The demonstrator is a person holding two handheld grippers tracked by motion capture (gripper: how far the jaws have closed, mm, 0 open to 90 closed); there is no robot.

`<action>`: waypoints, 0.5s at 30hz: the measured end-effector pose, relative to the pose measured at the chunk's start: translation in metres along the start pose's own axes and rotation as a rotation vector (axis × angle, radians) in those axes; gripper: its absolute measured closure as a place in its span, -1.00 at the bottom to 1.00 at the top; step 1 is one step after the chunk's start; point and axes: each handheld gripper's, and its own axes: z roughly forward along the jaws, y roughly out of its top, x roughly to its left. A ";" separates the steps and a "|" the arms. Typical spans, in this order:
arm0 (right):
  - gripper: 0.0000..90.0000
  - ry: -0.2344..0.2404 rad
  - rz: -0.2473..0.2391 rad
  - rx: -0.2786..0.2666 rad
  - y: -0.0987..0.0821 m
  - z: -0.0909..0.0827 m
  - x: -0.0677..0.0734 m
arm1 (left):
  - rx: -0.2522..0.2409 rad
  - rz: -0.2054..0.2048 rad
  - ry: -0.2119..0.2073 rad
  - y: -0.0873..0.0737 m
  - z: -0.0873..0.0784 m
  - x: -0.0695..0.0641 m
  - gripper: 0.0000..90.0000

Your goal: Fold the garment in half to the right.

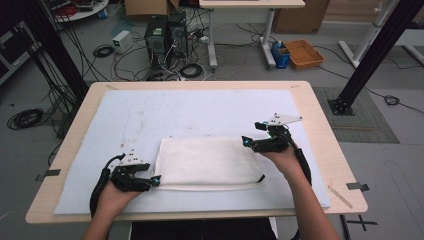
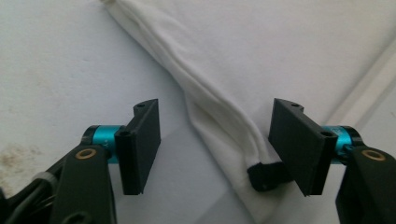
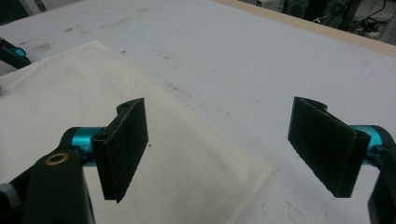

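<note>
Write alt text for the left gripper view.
The left claw stands open around the corner of a folded white cloth, its pads not yet pressing the fabric. A small black tab sits at the cloth's corner near one jaw; the cloth lies on a white mat.

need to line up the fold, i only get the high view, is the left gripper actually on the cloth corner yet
Observer: Not yet. In the left gripper view the left gripper has its pads apart, with the edge of the white cloth lying between them, unpinched.
Operator: anything else in there
Observer: Yes, a small black tab on the cloth's corner sits just beside one pad.
Operator: and the right one
Observer: The right gripper is wide open; the cloth's far corner lies between its pads, and neither presses on it.
</note>
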 end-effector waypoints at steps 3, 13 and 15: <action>-0.54 -0.002 -0.007 0.002 0.002 0.000 0.003 | -0.015 0.004 -0.014 -0.004 -0.002 -0.002 -0.22; -0.54 0.011 -0.055 0.027 0.011 0.008 0.017 | 0.011 0.072 0.003 -0.003 -0.002 -0.013 0.05; -0.54 0.016 -0.067 0.032 0.015 0.011 0.019 | 0.008 0.088 -0.018 -0.004 -0.002 -0.013 0.21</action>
